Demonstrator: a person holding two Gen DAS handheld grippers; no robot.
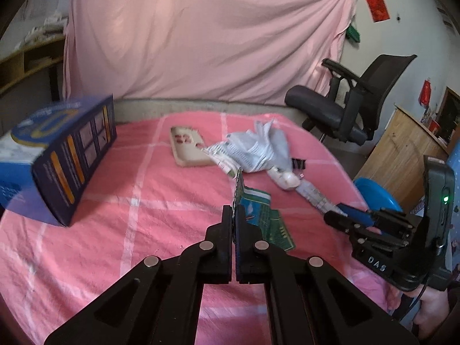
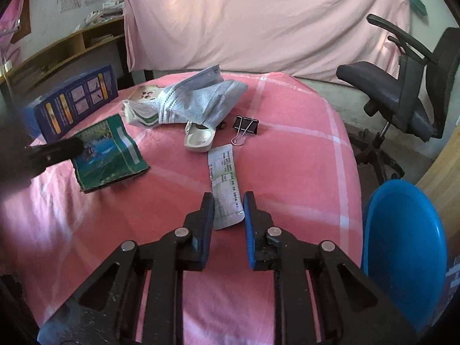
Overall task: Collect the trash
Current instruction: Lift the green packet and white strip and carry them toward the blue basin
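On the pink checked bedspread (image 2: 287, 155), my left gripper (image 1: 233, 210) is shut on the edge of a flat green packet (image 1: 258, 215), which stands on edge between the pads. From the right wrist, that green packet (image 2: 106, 152) tilts off the spread under the left gripper (image 2: 77, 145). My right gripper (image 2: 228, 199) has both pads against the long sides of a printed silvery strip (image 2: 225, 184). A crumpled grey face mask (image 2: 201, 100), a crushed white-green wrapper (image 2: 138, 115), a small white case (image 2: 198, 139) and a black binder clip (image 2: 245, 125) lie farther back.
A dark blue box (image 1: 66, 155) stands at the left, with a beige tray (image 1: 187, 149) behind the mask. A blue plastic bin (image 2: 402, 244) sits off the bed's right edge. A black office chair (image 2: 402, 95) and a wooden cabinet (image 1: 402, 149) stand to the right.
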